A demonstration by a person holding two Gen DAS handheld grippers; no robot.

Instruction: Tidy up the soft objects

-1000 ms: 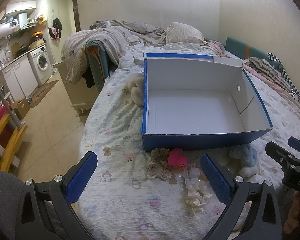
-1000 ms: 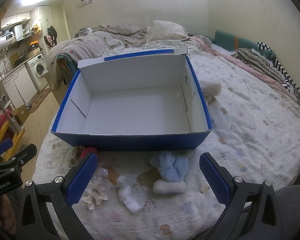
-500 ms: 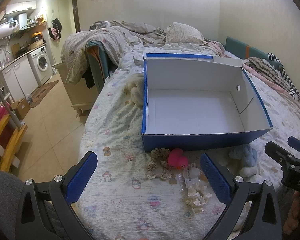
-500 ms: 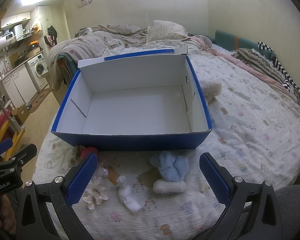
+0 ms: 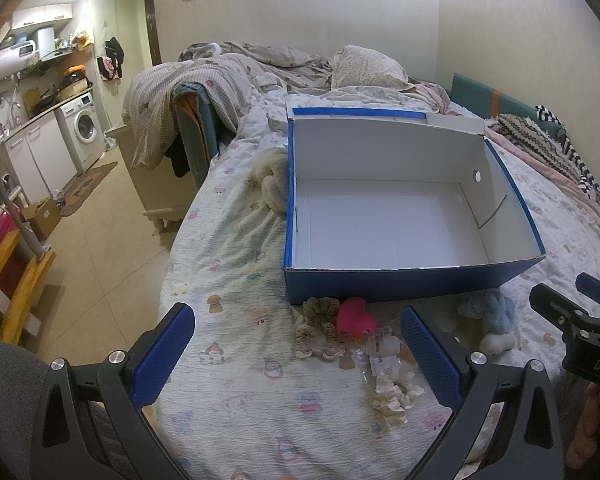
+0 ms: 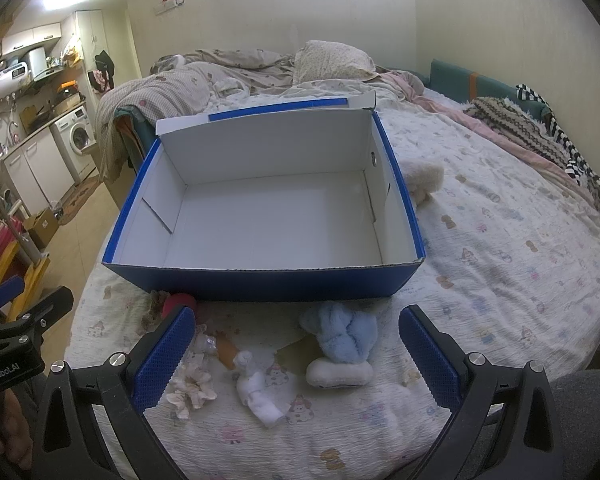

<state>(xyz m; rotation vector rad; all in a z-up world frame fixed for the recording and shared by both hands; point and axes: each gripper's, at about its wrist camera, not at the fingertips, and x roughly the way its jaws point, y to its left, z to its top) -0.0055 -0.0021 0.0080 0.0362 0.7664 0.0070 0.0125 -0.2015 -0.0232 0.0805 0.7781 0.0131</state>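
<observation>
Hovering with jaws apart, left gripper (image 5: 298, 350) and right gripper (image 6: 296, 350) face the blue box (image 6: 260, 280); blue plush (image 6: 342, 336) lies at its 6 o'clock on the bed (image 6: 500, 240).

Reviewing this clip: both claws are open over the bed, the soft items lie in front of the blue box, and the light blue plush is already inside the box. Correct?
Not quite. The blue box holds nothing; the right wrist view shows the light blue plush lying on the bed in front of it, beside the other soft items. The left claw and right claw are open, as you said.
</observation>
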